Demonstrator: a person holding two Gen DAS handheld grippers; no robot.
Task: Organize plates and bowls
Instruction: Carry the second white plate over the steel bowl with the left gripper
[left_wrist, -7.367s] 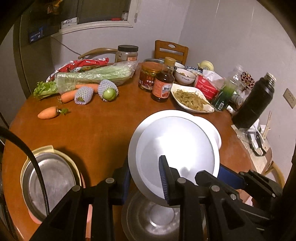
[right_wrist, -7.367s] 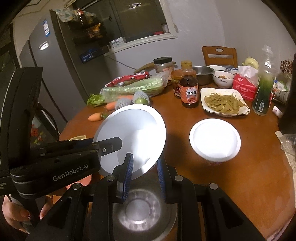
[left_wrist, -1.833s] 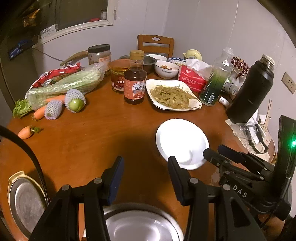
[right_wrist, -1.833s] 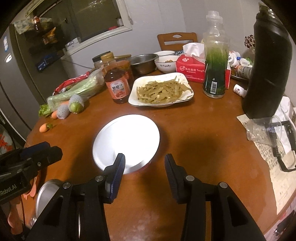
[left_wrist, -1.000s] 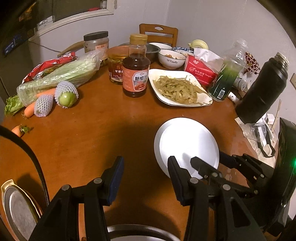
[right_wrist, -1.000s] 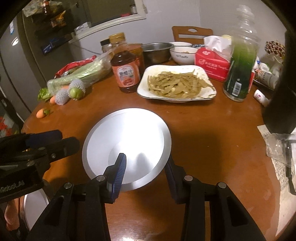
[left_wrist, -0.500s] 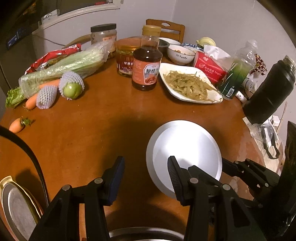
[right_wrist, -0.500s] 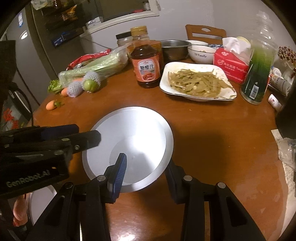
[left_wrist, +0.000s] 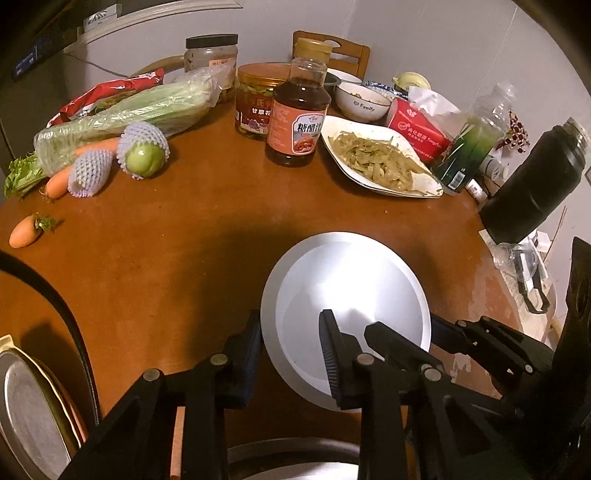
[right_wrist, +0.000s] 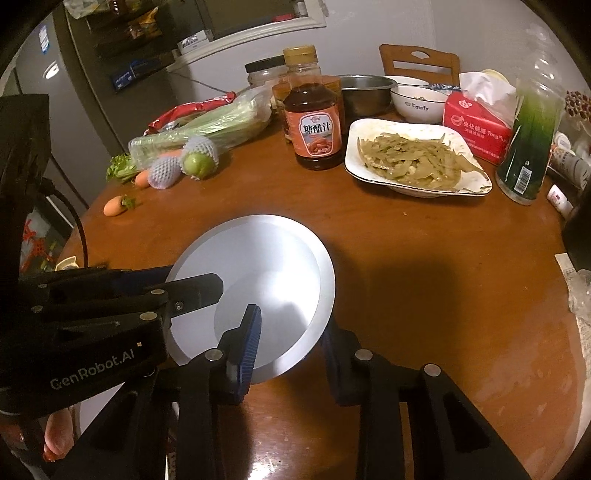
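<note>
The round white shallow plate (left_wrist: 345, 295) sat on the brown wooden counter (left_wrist: 177, 229), near its front edge, in front of the white dish of yellow-green shredded vegetables (left_wrist: 380, 162). Half a second before, both tongs had stood apart just short of its rim. Now each had slid over that rim. The left tongs (left_wrist: 291, 354) straddled the plate's near left edge, one blue-padded finger outside and below the rim, the other over the plate's face, and had come together on the edge. The right tongs (right_wrist: 291, 343) bracketed the near right edge the same way, and their jaws were closing with the rim between them; the outer finger was hidden under the plate, so firm contact there could not be confirmed.

So the approach looked finished and the grasp was being set: a two-sided hold on one plate. The plate lay flat with no sign of being raised. The likely destination was the steel dish (left_wrist: 291, 459) showing at the bottom of the left view, though that was a guess. Pinched on a thin, slick rim, it might tip if one side lifted first.
</note>
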